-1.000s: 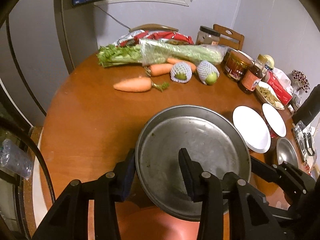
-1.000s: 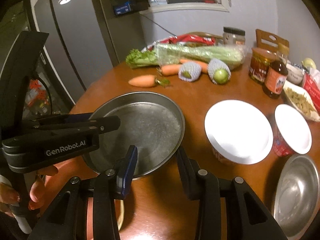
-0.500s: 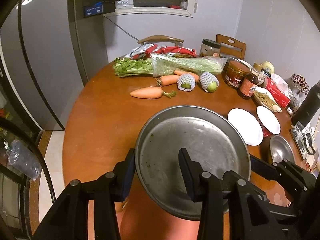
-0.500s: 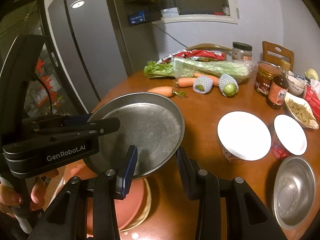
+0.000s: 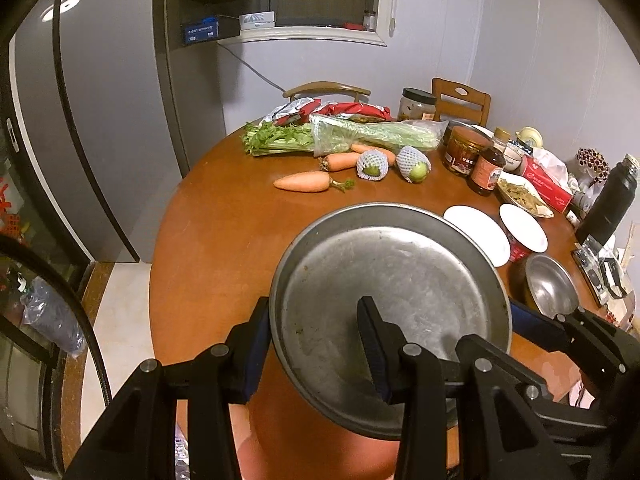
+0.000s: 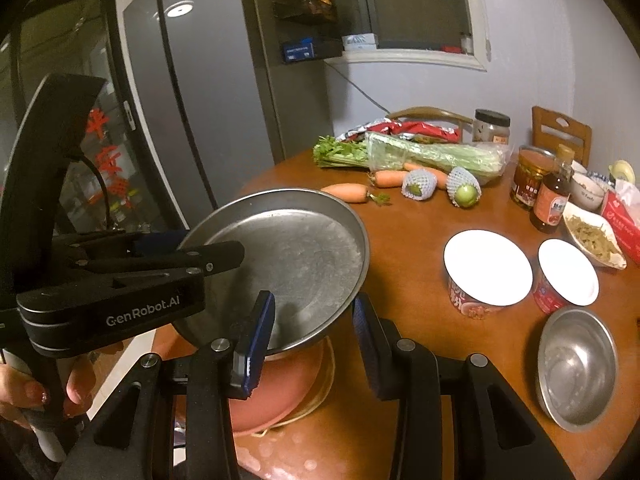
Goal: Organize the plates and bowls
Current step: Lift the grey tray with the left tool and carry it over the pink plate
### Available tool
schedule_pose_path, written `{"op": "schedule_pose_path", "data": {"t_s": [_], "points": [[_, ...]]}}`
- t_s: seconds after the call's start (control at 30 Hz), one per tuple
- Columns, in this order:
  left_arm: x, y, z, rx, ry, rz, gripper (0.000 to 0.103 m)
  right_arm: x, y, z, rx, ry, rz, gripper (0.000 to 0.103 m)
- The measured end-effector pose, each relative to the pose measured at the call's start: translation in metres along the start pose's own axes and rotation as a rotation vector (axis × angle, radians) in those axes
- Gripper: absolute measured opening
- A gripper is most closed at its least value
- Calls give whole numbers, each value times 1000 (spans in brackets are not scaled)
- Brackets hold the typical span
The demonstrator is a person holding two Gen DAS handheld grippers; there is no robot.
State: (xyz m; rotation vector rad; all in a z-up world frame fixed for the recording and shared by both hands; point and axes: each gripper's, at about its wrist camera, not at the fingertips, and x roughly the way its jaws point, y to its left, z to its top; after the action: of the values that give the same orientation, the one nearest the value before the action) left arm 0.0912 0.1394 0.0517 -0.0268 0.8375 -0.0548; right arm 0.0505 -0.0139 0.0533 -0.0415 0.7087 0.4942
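Metal plate point(image 5: 392, 300), rim pinched in the left gripper point(image 5: 316, 344), hangs lifted above a pink plate point(image 6: 280, 392) on the tabletop point(image 5: 224, 240), seemingly for stacking; right gripper point(image 6: 312, 340) gapes empty just beneath its rim.

Both fisheye views are dim and warm-toned, lit from overhead indoors. A round ceiling lamp reflects as a bright spot on the grey refrigerator point(image 5: 100, 120). Dull highlights glaze the metal pan point(image 6: 296, 256) and small steel bowl point(image 6: 576, 368). Soft shadows sit beneath the white-lidded cups point(image 6: 488, 268). Straight lines bow strongly toward the edges, and black vignette fills the corners. The near gripper fingers point(image 5: 376, 344) look slightly soft; the picture is grainy.
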Motion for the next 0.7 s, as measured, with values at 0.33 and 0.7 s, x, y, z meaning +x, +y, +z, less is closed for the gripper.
{"op": "schedule_pose_path", "data": {"t_s": [0.33,0.7], "points": [[-9,2,-28,-6,13,14,43,-14,20,-25,-37,15,-4,42],[5,4,-50,-29,63,26,43,-8,26,-44,-53,63,15,43]]}}
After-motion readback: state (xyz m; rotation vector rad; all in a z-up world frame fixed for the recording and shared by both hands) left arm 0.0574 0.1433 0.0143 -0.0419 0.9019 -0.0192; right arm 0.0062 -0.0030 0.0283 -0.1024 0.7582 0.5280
